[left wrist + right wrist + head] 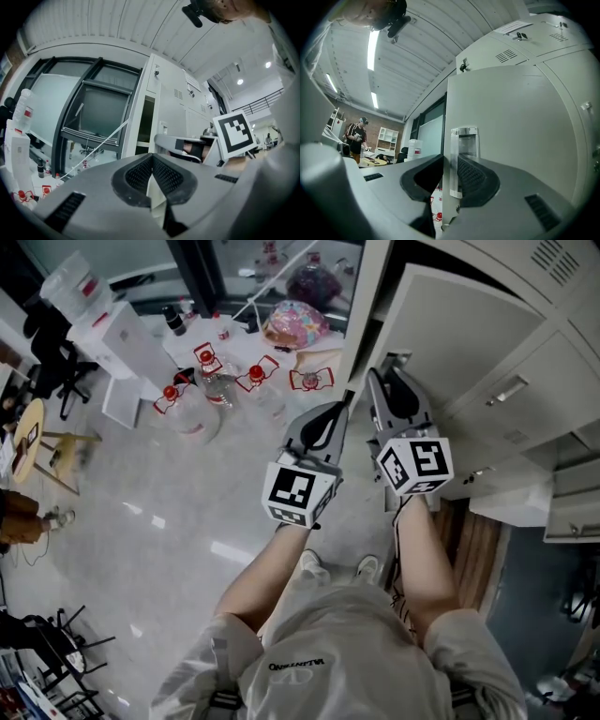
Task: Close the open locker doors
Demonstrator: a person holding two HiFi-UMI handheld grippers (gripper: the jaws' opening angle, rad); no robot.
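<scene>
Much here is cut off or hard to read. At the left of the head view the bottles [199, 399] on the floor [141, 512] are small and blurred, and their labels cannot be made out. The body of each tool fills the lower half of its own view and hides whatever lies below. The open compartment [382, 296] shows from above only as a dark slot between the cabinet's side and the locker door [459, 315], so its inside stays hidden. Further right, pale panels [511, 502] jut from the bank of lockers [525, 381]. The frame edge cuts them, and I cannot tell whether they are more open doors.

The left tongs [336, 413] hang in the air just left of the right tongs [388, 376]. In the left gripper view their tips meet in a point, closed with nothing gripped there. A pale wedge shows in the gap behind the tips, and I cannot tell what it is.

The right tongs stand partly open, astride the free edge of the locker door, which is swung well out from the lockers. One jaw is on the far side of the door. The other is on its grey face, where a clear handle [464, 140] lies against the pad. No gap shows between pads and door, so they look clamped on it.
</scene>
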